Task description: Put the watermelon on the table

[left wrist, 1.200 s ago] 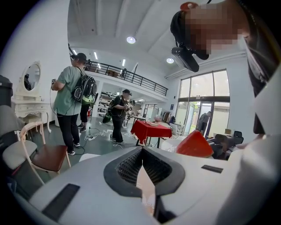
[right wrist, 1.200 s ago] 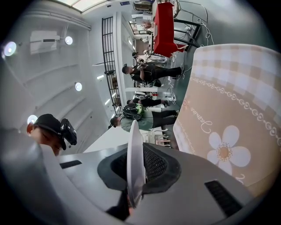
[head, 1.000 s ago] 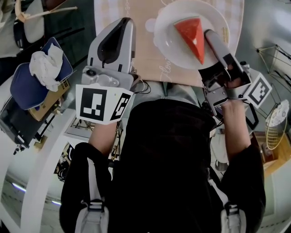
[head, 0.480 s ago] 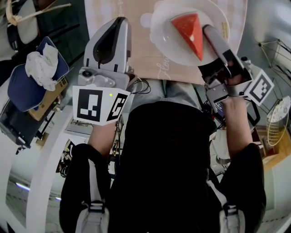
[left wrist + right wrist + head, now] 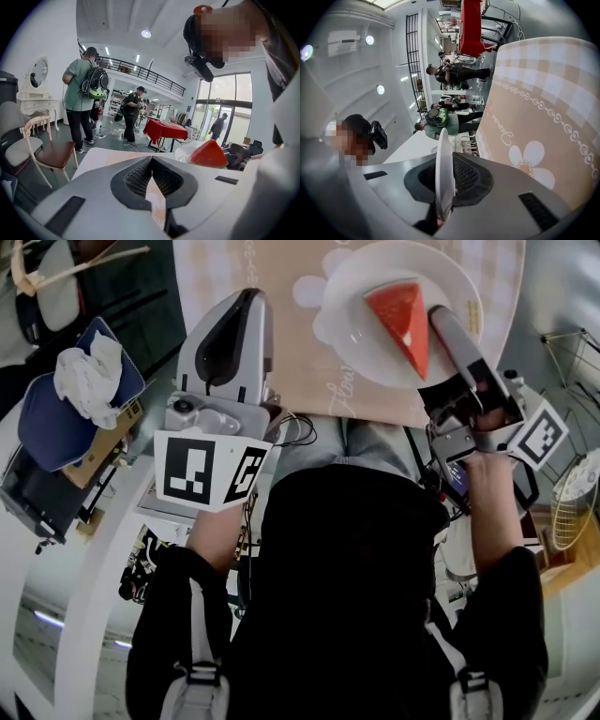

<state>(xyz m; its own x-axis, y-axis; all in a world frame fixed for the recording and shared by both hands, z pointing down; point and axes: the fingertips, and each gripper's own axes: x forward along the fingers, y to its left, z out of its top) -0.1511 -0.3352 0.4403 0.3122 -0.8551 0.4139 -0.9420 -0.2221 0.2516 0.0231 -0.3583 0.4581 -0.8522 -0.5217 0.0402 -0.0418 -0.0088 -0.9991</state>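
A red watermelon wedge [image 5: 403, 320] lies on a white plate [image 5: 361, 296] above the beige checked tablecloth [image 5: 281, 352]. My right gripper [image 5: 439, 320] is shut on the plate's right rim. In the right gripper view the rim [image 5: 444, 154] stands edge-on between the pads, and the right gripper [image 5: 443, 187] points level beside the cloth [image 5: 543, 117]. My left gripper [image 5: 246, 296] hovers over the table's near left part, shut with nothing in it. From the left gripper view its tips [image 5: 151, 159] meet, and the wedge [image 5: 208, 154] shows to the right.
A blue cushion with a crumpled white cloth [image 5: 80, 399] sits to the left of the table. A wire basket [image 5: 572, 498] stands at the right. Further off are standing people [image 5: 82, 93], a red-covered table [image 5: 164, 129] and a wooden chair [image 5: 51, 152].
Both grippers have sunk a little toward the tablecloth, the right one taking the plate and wedge down with it. Neither grip has changed.
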